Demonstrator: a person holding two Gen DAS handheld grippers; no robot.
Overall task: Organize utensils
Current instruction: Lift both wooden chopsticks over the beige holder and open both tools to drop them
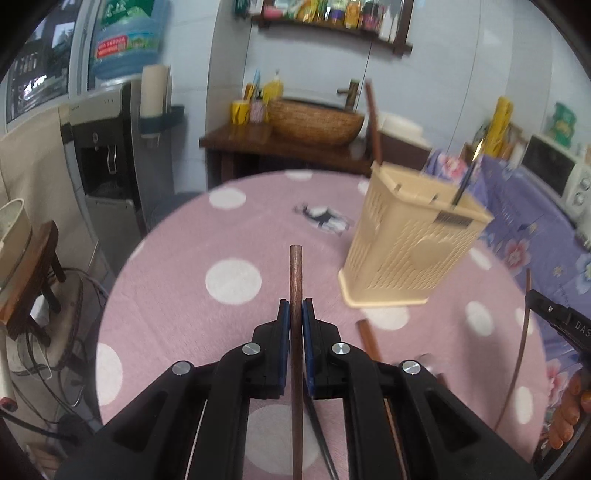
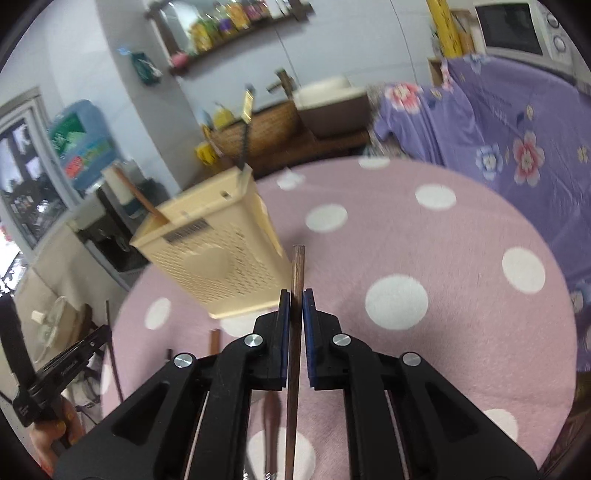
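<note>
A cream perforated utensil holder [image 1: 410, 236] stands on the pink dotted tablecloth [image 1: 177, 266]. A brown wooden stick and a dark-handled utensil stand in it. My left gripper [image 1: 296, 308] is shut on a brown chopstick [image 1: 296, 273] that points forward. My right gripper [image 2: 296, 299] is shut on another brown chopstick [image 2: 297, 269], its tip beside the holder [image 2: 218, 254]. More utensils lie on the cloth under the grippers, among them a brown stick [image 1: 367, 334]. The right gripper shows at the left wrist view's right edge [image 1: 557, 317].
A purple flowered cloth [image 2: 517, 122] covers a surface to the right, with a microwave [image 2: 517, 29] on it. A woven basin [image 1: 314, 122] sits on a wooden stand behind the table. A water dispenser [image 1: 107, 147] stands to the left.
</note>
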